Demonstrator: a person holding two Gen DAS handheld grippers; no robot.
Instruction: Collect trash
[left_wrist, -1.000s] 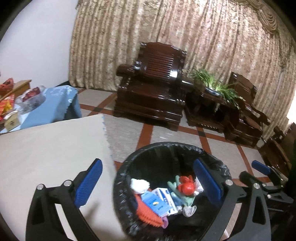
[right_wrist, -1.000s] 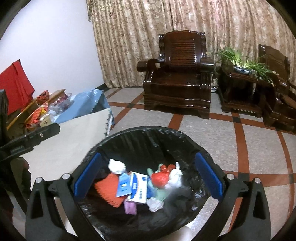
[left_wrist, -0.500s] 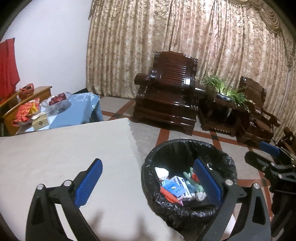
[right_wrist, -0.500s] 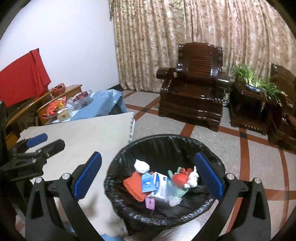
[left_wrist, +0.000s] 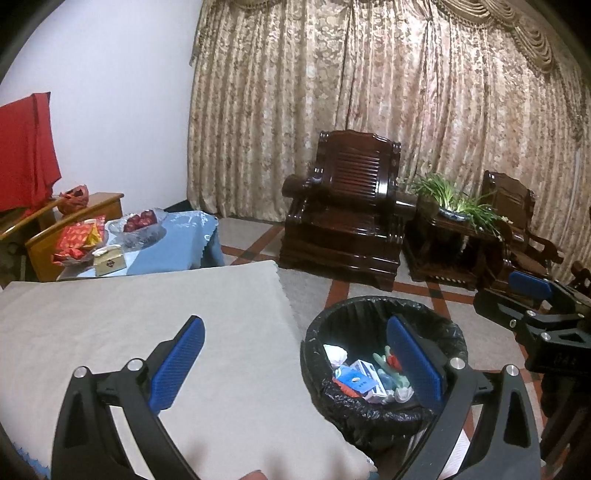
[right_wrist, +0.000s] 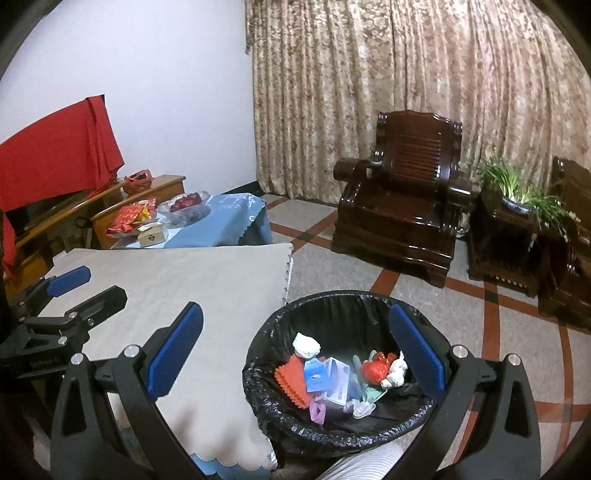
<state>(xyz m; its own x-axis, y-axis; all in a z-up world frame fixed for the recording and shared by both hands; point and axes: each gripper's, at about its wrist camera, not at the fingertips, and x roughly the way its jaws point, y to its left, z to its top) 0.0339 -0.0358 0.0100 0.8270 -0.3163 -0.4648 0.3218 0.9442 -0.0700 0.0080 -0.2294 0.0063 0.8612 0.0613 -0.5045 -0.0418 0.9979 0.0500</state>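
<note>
A round bin with a black liner (left_wrist: 384, 413) (right_wrist: 332, 424) stands on the floor beside the beige-covered table (left_wrist: 147, 314) (right_wrist: 207, 280). Inside lie a white crumpled paper (right_wrist: 306, 345), an orange card (right_wrist: 293, 380), a blue-white box (right_wrist: 334, 378), a red wrapper (right_wrist: 376, 369) and other scraps. My left gripper (left_wrist: 295, 363) is open and empty, high above the table edge and bin. My right gripper (right_wrist: 295, 354) is open and empty above the bin. Each gripper shows in the other's view, the right one (left_wrist: 532, 306) and the left one (right_wrist: 70, 295).
A blue-clothed low table (right_wrist: 221, 225) with a fruit bowl and red packets stands behind the beige table. Dark wooden armchairs (left_wrist: 347, 206) (right_wrist: 402, 206) and a plant stand (right_wrist: 517, 206) line the curtain. Tiled floor lies right of the bin.
Both grippers have risen and pulled back from the bin, which now looks smaller and lower. Both stay open and empty. The trash in the bin has not moved.
</note>
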